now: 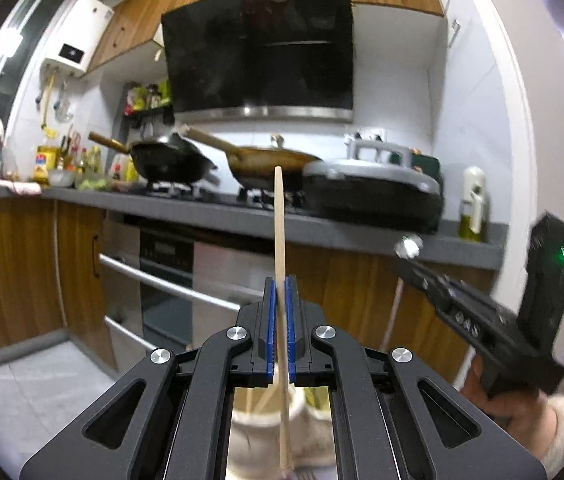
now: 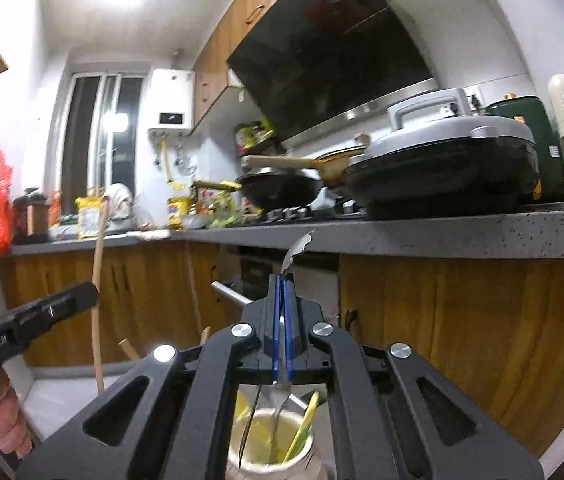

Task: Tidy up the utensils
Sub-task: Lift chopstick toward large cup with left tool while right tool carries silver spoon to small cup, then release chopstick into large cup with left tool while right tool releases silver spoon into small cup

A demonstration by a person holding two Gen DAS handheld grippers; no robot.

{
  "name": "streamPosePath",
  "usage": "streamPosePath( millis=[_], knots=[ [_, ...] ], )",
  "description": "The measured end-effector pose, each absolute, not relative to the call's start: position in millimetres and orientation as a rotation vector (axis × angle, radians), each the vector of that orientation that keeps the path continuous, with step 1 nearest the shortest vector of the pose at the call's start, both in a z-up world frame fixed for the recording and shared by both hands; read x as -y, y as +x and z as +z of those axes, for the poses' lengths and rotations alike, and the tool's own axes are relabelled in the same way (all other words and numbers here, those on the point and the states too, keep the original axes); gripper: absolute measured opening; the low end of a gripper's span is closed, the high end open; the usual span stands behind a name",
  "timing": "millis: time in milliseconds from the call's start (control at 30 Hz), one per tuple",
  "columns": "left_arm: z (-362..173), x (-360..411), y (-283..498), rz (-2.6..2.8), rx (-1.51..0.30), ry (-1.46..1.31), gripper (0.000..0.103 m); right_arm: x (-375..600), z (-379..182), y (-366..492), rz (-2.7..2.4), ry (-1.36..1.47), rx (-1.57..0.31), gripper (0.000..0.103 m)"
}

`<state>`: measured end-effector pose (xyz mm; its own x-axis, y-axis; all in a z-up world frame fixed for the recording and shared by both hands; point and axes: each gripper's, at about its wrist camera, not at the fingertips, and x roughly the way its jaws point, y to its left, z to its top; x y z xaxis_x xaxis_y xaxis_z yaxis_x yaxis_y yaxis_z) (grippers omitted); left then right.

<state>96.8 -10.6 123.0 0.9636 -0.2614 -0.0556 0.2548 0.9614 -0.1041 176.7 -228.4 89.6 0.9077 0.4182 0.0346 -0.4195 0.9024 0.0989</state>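
Chopstick clamped upright in left gripper, spoon in right gripper, both lifted clear above cups, likely for sorting.

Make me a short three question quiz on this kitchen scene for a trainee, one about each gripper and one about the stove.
1. What does the left gripper hold?
2. True or false: the right gripper is empty.
3. How many pans sit on the stove: A one, B two, C four?

Key
1. A wooden chopstick, clamped upright.
2. False: it is shut on a metal utensil.
3. B: a black wok and a golden pan.
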Motion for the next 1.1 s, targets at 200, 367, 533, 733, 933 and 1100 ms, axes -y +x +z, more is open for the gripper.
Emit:
streamPosePath(
  millis=[200,367,533,733,933,1100],
  knots=[
    [129,13,125,-0.161,-0.002,-0.090,0.005,229,76,203,0.389,0.139,0.015,0.002],
    [111,21,138,-0.115,0.014,-0.036,0.005,221,54,217,0.400,0.124,-0.025,0.002],
    [95,15,138,-0.125,-0.028,-0.054,0.005,217,41,217,0.420,0.091,-0.083,0.002],
    [71,11,124,-0.151,-0.115,-0.052,0.005,213,28,207,0.460,0.032,-0.155,0.002],
    [55,7,118,-0.170,-0.182,-0.065,0.005,202,19,208,0.494,0.008,-0.199,0.002],
    [48,7,121,-0.173,-0.212,-0.066,0.005,197,11,213,0.489,-0.014,-0.252,0.002]
  ],
)
